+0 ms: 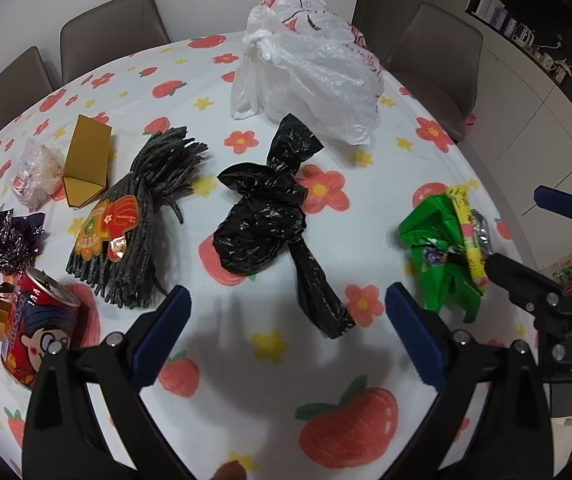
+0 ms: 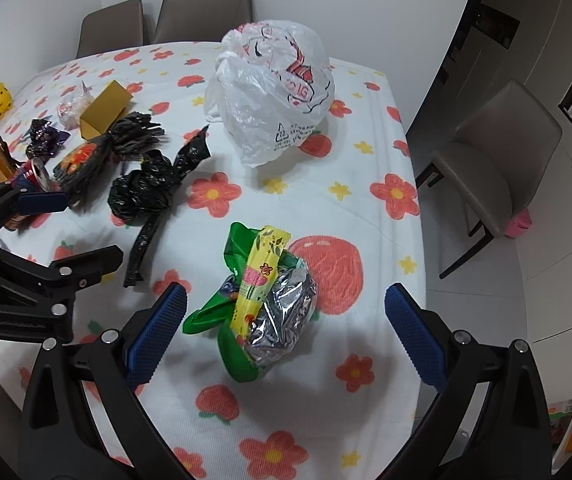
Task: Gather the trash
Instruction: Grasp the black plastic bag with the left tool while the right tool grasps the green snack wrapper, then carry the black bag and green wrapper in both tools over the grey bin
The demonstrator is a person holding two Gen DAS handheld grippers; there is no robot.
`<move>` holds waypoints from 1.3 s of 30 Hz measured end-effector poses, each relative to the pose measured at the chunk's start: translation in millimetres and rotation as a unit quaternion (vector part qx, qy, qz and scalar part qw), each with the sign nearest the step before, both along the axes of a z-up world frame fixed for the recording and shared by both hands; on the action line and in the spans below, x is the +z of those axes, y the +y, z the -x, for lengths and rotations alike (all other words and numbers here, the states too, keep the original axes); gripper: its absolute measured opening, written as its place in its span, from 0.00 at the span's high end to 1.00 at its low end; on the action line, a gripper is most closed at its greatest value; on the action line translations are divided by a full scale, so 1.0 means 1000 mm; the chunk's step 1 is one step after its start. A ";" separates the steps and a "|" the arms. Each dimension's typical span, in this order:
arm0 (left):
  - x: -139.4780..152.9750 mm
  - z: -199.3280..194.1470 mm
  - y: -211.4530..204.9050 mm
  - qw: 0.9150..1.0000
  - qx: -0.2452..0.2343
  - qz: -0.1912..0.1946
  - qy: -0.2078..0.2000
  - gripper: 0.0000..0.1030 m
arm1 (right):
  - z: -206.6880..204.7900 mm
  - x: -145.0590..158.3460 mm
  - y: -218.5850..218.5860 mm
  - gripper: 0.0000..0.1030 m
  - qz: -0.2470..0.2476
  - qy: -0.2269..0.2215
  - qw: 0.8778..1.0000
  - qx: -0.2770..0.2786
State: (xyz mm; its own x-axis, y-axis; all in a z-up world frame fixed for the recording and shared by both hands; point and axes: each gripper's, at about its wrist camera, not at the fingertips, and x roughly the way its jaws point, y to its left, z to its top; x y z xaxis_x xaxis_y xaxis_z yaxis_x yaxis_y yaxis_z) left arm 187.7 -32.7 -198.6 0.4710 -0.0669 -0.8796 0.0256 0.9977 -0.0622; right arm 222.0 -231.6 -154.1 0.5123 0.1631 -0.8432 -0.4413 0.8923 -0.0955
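A knotted black plastic bag (image 1: pixel 264 226) lies mid-table, just ahead of my open, empty left gripper (image 1: pixel 286 312); it also shows in the right wrist view (image 2: pixel 142 196). A crumpled green, yellow and silver wrapper bundle (image 2: pixel 260 304) lies between the fingers of my open right gripper (image 2: pixel 286 312), which hovers over it; the bundle shows in the left wrist view (image 1: pixel 444 246) too. A tied white plastic bag (image 1: pixel 310 68) stands at the back. A red can (image 1: pixel 38 328) stands by my left finger.
A floral tablecloth (image 1: pixel 246 392) covers the table. A dark yarn bundle with a label (image 1: pixel 138 216), a gold box (image 1: pixel 88 162), a clear wrapper (image 1: pixel 36 172) and a purple wrapper (image 1: pixel 12 240) lie on the left. Chairs (image 2: pixel 486 160) stand around; the table edge is on the right.
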 end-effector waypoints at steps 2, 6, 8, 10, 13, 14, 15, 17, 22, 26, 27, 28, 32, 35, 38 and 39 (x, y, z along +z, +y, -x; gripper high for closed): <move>-0.013 -0.005 -0.001 1.000 0.004 -0.010 0.002 0.06 | -0.004 -0.009 0.002 0.07 0.005 0.002 1.000 -0.002; -0.028 -0.011 0.000 1.000 0.013 -0.017 0.004 0.08 | -0.007 -0.025 0.002 0.07 0.012 0.007 1.000 -0.004; -0.035 -0.013 0.002 1.000 0.015 -0.012 0.009 0.32 | -0.008 -0.031 0.004 0.08 0.015 0.010 1.000 -0.004; -0.043 -0.017 0.005 1.000 0.017 -0.002 0.026 0.56 | -0.010 -0.037 0.006 0.13 0.017 0.017 1.000 -0.002; -0.042 -0.013 0.003 1.000 0.018 -0.013 0.014 0.64 | -0.011 -0.043 0.008 0.27 0.013 0.035 0.999 0.004; -0.042 -0.012 0.003 1.000 0.018 -0.017 0.013 0.66 | -0.011 -0.044 0.010 0.33 0.010 0.041 0.999 0.006; -0.042 -0.012 0.003 1.000 0.020 -0.020 0.012 0.70 | -0.010 -0.045 0.011 0.39 0.008 0.044 0.999 0.008; -0.042 -0.011 0.005 0.999 0.025 -0.021 0.010 0.79 | -0.009 -0.044 0.014 0.45 0.010 0.043 0.999 0.010; -0.041 -0.009 0.014 0.999 0.030 0.003 0.011 0.97 | -0.007 -0.041 0.017 0.56 0.016 0.035 0.999 0.019; -0.034 -0.005 0.012 1.000 0.024 0.003 0.002 0.98 | -0.006 -0.037 0.012 0.61 0.011 0.036 0.999 0.018; -0.030 -0.004 0.012 1.000 0.023 0.003 -0.002 0.98 | -0.005 -0.035 0.011 0.61 0.010 0.034 0.999 0.017; -0.026 -0.003 0.011 1.000 0.021 0.001 -0.007 0.98 | -0.004 -0.033 0.010 0.61 0.008 0.033 0.999 0.017; -0.010 0.002 0.009 1.000 0.016 -0.003 -0.020 0.99 | 0.002 -0.021 0.005 0.62 0.002 0.024 1.000 0.018; 0.006 0.008 0.005 1.000 0.009 -0.005 -0.029 0.99 | 0.007 -0.009 0.002 0.62 -0.004 0.019 1.000 0.019; 0.024 0.016 -0.003 0.999 -0.005 -0.005 -0.040 0.99 | 0.013 0.002 -0.005 0.62 -0.012 0.013 1.000 0.018; 0.030 0.018 -0.006 0.999 -0.009 -0.004 -0.042 0.99 | 0.015 0.006 -0.007 0.62 -0.014 0.010 1.000 0.016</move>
State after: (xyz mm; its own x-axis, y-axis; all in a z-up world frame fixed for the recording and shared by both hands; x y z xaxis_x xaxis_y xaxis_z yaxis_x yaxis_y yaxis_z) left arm 170.0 -38.7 -169.0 0.5421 -0.0685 -0.8375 0.0480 0.9976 -0.0506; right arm 206.7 -239.1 -148.1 0.4890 0.2039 -0.8481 -0.4717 0.8797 -0.0605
